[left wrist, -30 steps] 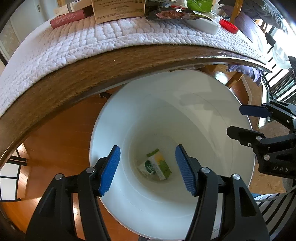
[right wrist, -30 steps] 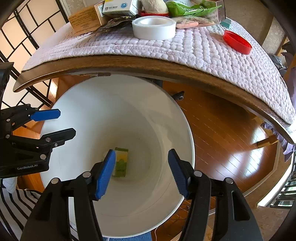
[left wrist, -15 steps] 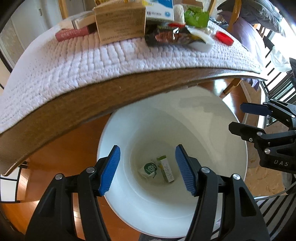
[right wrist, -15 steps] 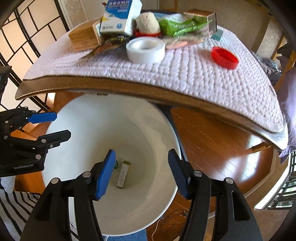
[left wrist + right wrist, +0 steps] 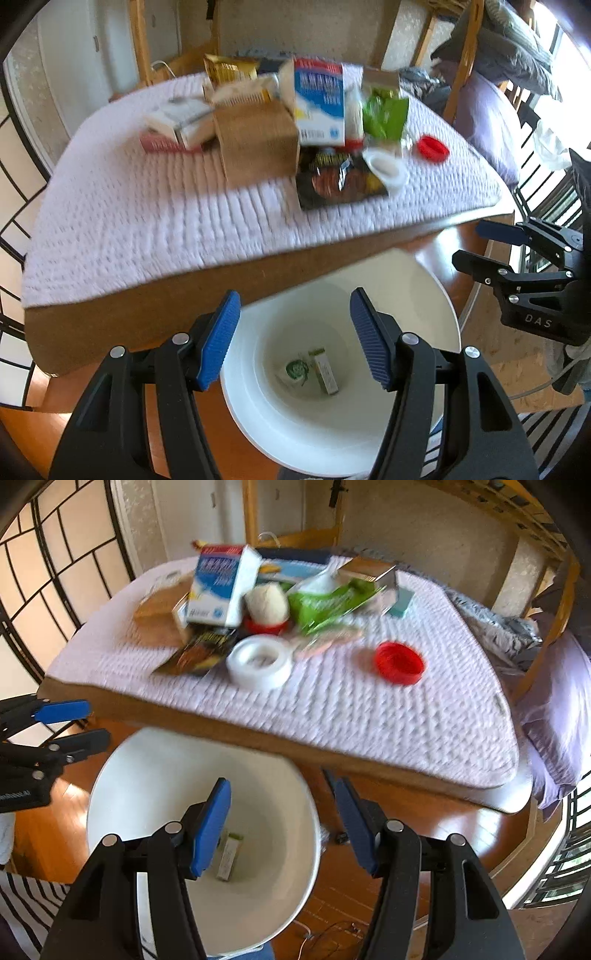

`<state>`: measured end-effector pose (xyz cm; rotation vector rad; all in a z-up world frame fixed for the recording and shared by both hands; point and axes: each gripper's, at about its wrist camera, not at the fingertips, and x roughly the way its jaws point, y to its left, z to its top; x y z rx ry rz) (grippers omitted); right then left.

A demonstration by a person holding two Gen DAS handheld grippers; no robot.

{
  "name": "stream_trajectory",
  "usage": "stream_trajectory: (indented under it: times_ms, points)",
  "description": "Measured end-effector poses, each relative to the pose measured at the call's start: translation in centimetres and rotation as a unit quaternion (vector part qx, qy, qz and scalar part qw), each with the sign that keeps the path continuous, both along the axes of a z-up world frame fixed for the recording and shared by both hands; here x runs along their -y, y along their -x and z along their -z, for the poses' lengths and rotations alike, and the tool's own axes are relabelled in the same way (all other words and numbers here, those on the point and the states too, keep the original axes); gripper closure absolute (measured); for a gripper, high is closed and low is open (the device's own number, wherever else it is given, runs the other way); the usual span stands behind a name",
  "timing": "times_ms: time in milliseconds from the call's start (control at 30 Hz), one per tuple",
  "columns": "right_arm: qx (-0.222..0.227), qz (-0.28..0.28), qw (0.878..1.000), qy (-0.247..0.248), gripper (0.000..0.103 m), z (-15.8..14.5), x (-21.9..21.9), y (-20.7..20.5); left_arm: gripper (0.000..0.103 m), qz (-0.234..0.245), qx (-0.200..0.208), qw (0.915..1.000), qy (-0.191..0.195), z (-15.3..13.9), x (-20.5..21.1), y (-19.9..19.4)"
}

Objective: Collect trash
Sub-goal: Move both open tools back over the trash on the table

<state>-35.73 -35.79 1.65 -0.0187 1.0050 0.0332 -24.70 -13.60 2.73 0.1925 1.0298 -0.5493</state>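
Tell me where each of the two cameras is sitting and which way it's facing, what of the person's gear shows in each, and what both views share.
Left wrist: sits on the left gripper, looks forward and down over the white bin toward the table; its own open fingers show, and the right gripper at right.
Right wrist: sits on the right gripper, facing the same bin and table; its own open fingers show, and the left gripper at left.
Shared: bin, small carton inside, red lid, blue-and-white carton.

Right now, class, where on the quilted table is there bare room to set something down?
Bare cloth runs along the near edge of the table, in front of the brown box, and on the right beyond the red lid. The middle and back are crowded around the milk carton.
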Motion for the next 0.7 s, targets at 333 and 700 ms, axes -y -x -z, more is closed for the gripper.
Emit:
stream_trajectory:
  times_ms: [333,700]
  points:
    - [0.029,0.044,0.998,0.029,0.045,-1.4,3.6,-2.0,0.04,-0.026,0.031,0.9992,0.004,-1.4,1.3,-2.9]
    - [0.042,0.081,0.995,0.035,0.04,-0.7,5.9,-5.7,0.033,-0.049,0.041,0.9979,0.011,-0.9,3.2,-6.4]
